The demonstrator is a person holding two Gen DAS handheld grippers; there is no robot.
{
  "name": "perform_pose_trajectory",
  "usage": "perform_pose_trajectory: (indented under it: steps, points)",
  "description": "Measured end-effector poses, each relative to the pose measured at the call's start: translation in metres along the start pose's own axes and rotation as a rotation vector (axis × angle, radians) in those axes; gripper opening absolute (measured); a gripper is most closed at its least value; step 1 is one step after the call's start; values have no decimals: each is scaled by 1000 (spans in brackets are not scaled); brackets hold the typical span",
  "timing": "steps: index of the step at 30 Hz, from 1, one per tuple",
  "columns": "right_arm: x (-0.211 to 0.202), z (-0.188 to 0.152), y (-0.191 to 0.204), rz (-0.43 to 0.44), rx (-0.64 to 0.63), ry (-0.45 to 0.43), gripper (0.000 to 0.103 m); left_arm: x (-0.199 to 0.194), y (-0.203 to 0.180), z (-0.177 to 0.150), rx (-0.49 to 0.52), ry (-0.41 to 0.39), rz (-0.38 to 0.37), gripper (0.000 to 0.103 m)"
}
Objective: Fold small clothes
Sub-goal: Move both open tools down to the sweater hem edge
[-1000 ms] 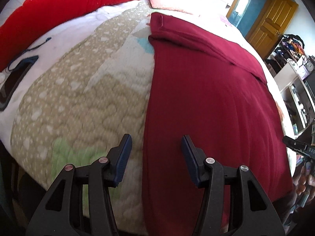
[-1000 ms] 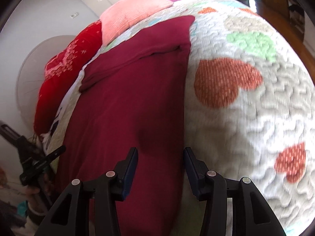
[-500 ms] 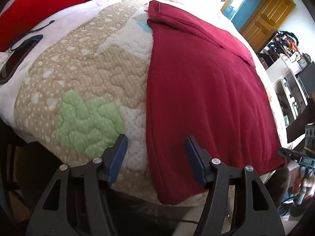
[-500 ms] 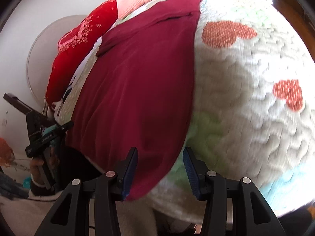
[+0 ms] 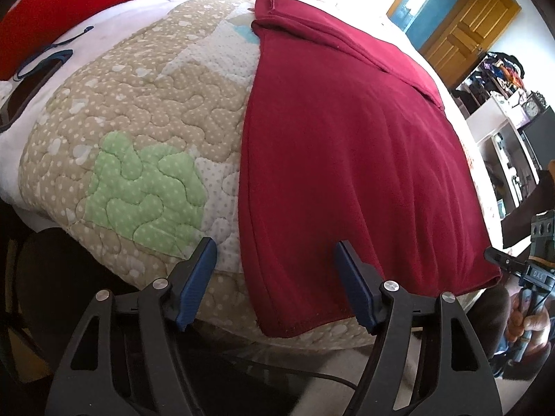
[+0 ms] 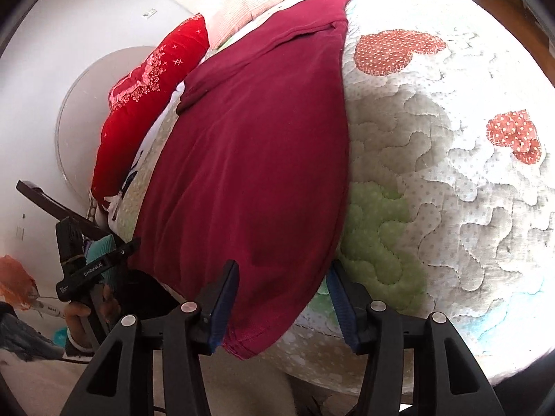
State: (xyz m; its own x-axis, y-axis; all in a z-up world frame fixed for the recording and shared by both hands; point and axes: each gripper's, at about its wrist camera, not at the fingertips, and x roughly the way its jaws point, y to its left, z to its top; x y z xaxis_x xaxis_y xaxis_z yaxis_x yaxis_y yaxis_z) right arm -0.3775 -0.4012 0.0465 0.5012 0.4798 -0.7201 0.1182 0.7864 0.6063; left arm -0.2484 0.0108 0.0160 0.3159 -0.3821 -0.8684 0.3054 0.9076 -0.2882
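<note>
A dark red garment lies flat along the quilted bed, its far end folded over. In the right wrist view the garment runs from the pillows to the bed's near edge. My left gripper is open, its jaws straddling the garment's near left edge just off the bed edge. My right gripper is open, its jaws either side of the garment's near right corner. The right gripper also shows at the left wrist view's right edge, and the left gripper at the right wrist view's left.
The patchwork quilt covers the bed. A red pillow and a pink pillow lie at the head. A dark cable and case lie far left. A wooden door and shelves stand beyond.
Both grippers have drawn back toward the bed's near edge. The garment's near hem and corners have come into view between the jaws. Both stayed open.
</note>
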Motion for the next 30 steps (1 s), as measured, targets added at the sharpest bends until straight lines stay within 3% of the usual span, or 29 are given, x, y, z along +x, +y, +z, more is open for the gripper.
perform_pose_trajectory:
  steps: [11,20,28,30]
  points:
    - [8,-1,17,-50,-93,19,51,10,-9,5,13,22,15,81]
    - [6,0,10,-1,-55,-5,51,10,-8,4,9,40,7,82]
    - [9,-2,18,5,-99,14,51,11,6,-5,-13,78,-36,82]
    - [11,-1,18,13,-102,23,51,12,5,-6,-13,78,-39,87]
